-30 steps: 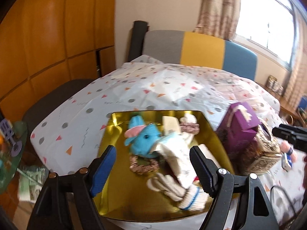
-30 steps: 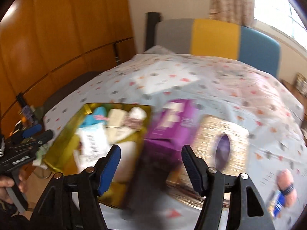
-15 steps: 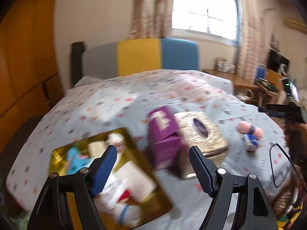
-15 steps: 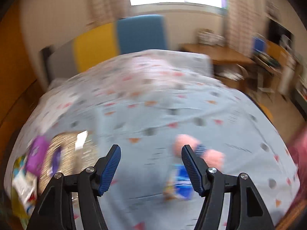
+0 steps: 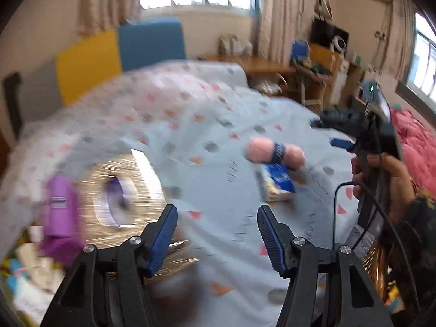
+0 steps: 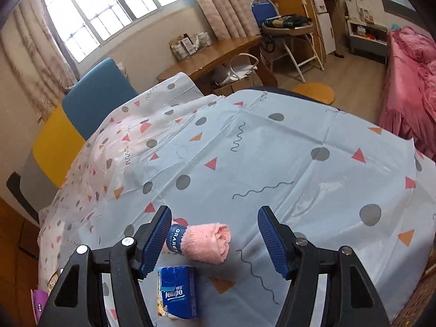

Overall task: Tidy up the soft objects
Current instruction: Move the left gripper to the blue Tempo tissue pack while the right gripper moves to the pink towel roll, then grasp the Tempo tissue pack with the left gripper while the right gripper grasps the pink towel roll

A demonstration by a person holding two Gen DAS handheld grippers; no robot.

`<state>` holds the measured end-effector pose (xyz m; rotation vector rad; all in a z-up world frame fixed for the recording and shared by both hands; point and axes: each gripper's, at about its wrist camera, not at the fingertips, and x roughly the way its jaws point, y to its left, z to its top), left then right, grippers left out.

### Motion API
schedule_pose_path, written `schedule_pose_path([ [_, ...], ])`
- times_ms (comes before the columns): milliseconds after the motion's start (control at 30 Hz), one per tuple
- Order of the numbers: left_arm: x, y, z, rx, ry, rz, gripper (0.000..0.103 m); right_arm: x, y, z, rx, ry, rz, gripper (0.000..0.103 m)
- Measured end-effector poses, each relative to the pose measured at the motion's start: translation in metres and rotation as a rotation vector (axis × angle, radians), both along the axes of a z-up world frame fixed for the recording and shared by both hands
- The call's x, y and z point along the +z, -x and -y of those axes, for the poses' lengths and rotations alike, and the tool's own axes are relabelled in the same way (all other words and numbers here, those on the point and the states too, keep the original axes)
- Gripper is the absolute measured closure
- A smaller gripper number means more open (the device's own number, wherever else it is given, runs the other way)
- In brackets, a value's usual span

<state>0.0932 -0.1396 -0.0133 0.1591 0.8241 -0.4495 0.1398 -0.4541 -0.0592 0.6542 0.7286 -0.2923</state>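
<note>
Towel roll [image 6: 205,242] lies between open right gripper [image 6: 214,234] fingers.

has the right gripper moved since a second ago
Yes. The right gripper swung rightward along the table, away from the gold tissue box it framed, and now hangs open over the pink rolled towel and blue Tempo tissue pack.

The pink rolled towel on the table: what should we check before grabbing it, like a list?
1. Right gripper jaws open and empty: ok.
2. Pink rolled towel between the jaws: not ok; it lies off-centre, by the left one.
3. Towel free of the blue tissue pack: cannot tell; they lie very close.
4. Left gripper out of the way: ok; its jaws have just been closing, empty.
5. Tablecloth flat around the towel: ok.
</note>
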Motion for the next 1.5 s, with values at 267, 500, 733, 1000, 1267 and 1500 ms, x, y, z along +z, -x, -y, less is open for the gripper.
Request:
schedule_pose_path([
  [267, -0.063, -0.05, 0.067, -0.037, -0.011, -0.196, 0.043, -0.008, -0.005, 0.001, 0.018, -0.057, -0.009, 0.036],
  [500, -0.079, -0.082, 0.115, -0.056, -0.018, -0.244, 0.032, -0.012, -0.006, 0.001, 0.031, -0.093, -0.02, 0.036],
  [733, -0.105, -0.1, 0.142, -0.079, -0.106, -0.263, 0.05, -0.013, -0.008, -0.002, 0.044, -0.093, -0.028, 0.036],
  [1000, -0.106, -0.062, 0.085, -0.086, -0.052, -0.25, 0.051, -0.018, -0.02, -0.014, 0.117, -0.078, -0.09, 0.036],
  [1267, -0.11, -0.03, 0.045, -0.07, -0.079, -0.191, 0.051, -0.004, -0.082, -0.087, 0.577, 0.359, -0.238, 0.034],
  [1500, -0.113, -0.025, 0.042, -0.044, -0.079, -0.159, 0.05, -0.061, -0.118, -0.12, 0.753, 0.592, -0.499, 0.032],
])
